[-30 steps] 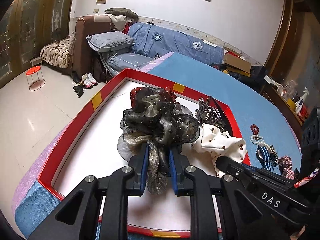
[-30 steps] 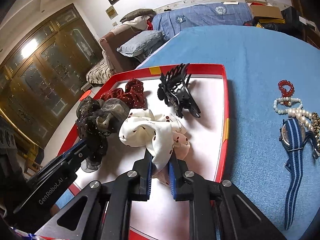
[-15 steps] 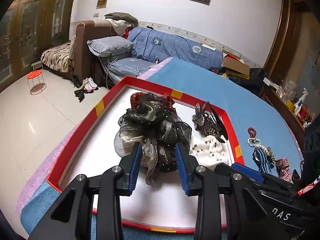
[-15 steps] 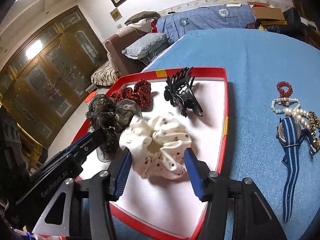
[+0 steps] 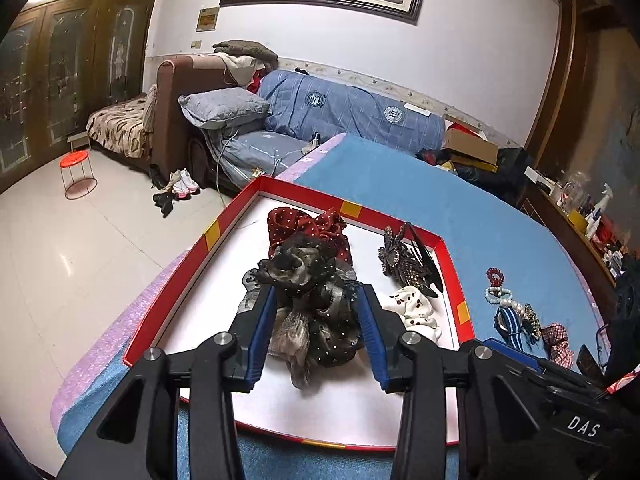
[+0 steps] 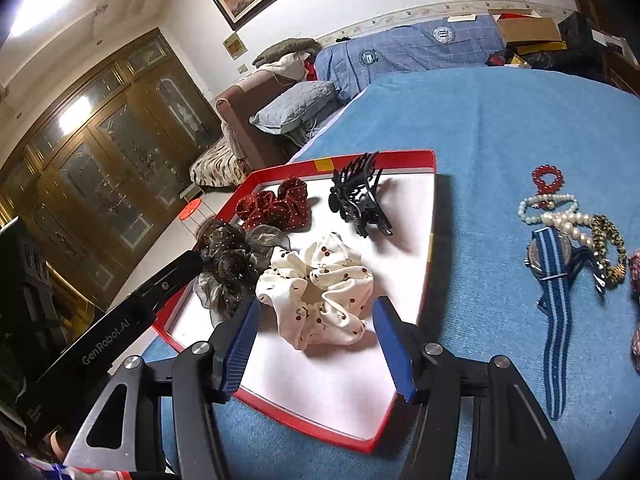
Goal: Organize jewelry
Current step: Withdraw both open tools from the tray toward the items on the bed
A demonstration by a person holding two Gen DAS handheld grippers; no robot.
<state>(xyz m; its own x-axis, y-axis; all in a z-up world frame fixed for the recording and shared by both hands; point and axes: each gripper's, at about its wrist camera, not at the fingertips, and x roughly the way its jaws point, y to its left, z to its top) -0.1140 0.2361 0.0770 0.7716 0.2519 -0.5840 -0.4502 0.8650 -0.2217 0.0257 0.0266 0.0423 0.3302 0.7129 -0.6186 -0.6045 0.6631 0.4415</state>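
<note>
The left tongs (image 5: 318, 334) are opening, their blue pads flanking the dark scrunchie (image 5: 308, 304) without pressing it; it is lying released on the white floor of the red-rimmed tray (image 5: 304, 192). The right tongs (image 6: 316, 340) are opening too, standing wide around the cream scrunchie (image 6: 320, 292), which is resting loose in the tray's near half.

The left wrist view is showing the dark scrunchie overlapping the red scrunchie (image 5: 308, 232) behind it, and only a corner of the cream one beside the hair claw (image 5: 408, 264). The right wrist view is showing the red scrunchie (image 6: 276, 206) and the claw (image 6: 360, 204) lying apart along the far rim, the left tongs' arm reaching in from the left, and more clearly the pieces outside the tray: a red bead bracelet (image 6: 546, 178), pearls (image 6: 560, 216) and a striped-strap watch (image 6: 554, 280) bunched together on the blue desk (image 6: 480, 120).

Bare white floor is lying open in the tray's near right part and along its left side; the blue cloth between tray rim and watch is open as well.

A second ago both tongs were clenched on their scrunchies, the fabric pinched up between the pads; since then the pads have parted, the scrunchies have spread flat, and both tongs are sitting further back from them.
</note>
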